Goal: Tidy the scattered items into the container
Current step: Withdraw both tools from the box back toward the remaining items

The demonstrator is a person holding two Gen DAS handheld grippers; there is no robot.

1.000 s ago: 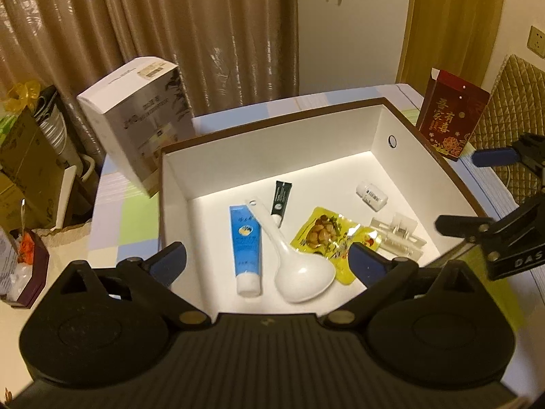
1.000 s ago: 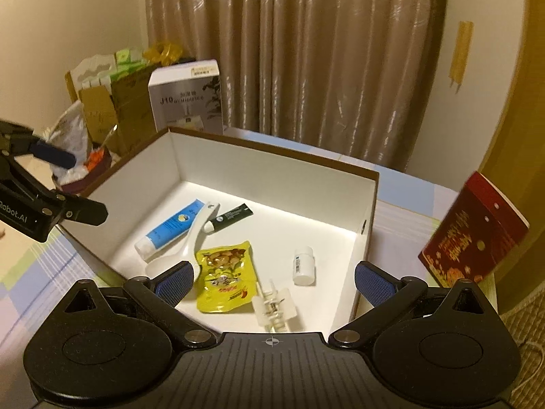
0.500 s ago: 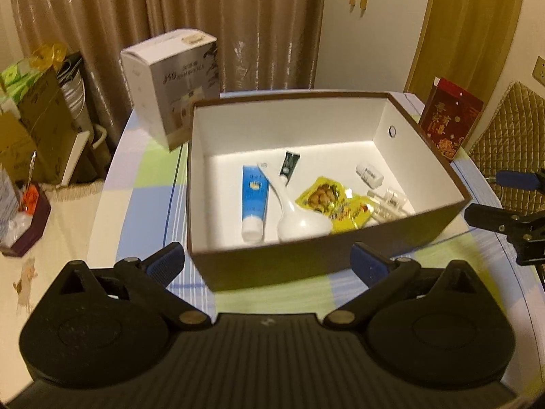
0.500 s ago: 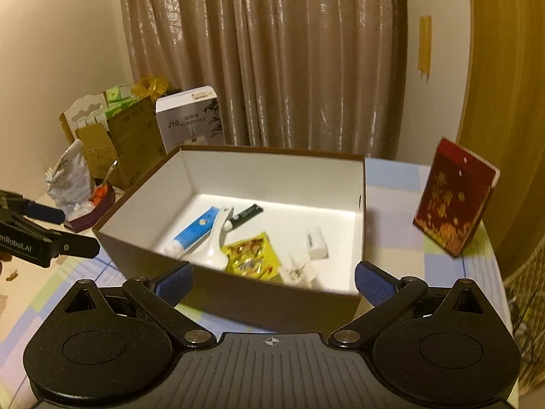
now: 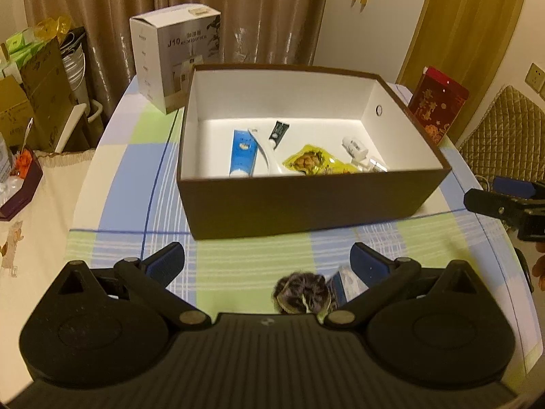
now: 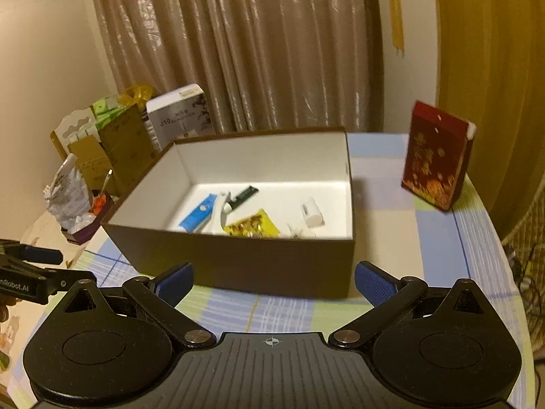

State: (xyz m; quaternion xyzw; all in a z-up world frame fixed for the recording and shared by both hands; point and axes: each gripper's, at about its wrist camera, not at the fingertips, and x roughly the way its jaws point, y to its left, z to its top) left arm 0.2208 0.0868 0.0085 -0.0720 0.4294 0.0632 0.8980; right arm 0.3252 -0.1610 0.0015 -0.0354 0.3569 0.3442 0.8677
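Observation:
A brown box with a white inside stands on the checked tablecloth. In it lie a blue tube, a white spoon, a dark small tube, a yellow snack packet and a small white bottle. My left gripper is open and empty, in front of the box; a dark fuzzy item and a small clear packet lie just below it. My right gripper is open and empty, before the box.
A white humidifier carton stands behind the box at left. A red packet stands at right. Bags and cartons crowd the left beyond the table edge. A quilted chair is at far right.
Both grippers have drawn back and down from over the box to the table in front of it. The fuzzy item and clear packet have come into the left wrist view.

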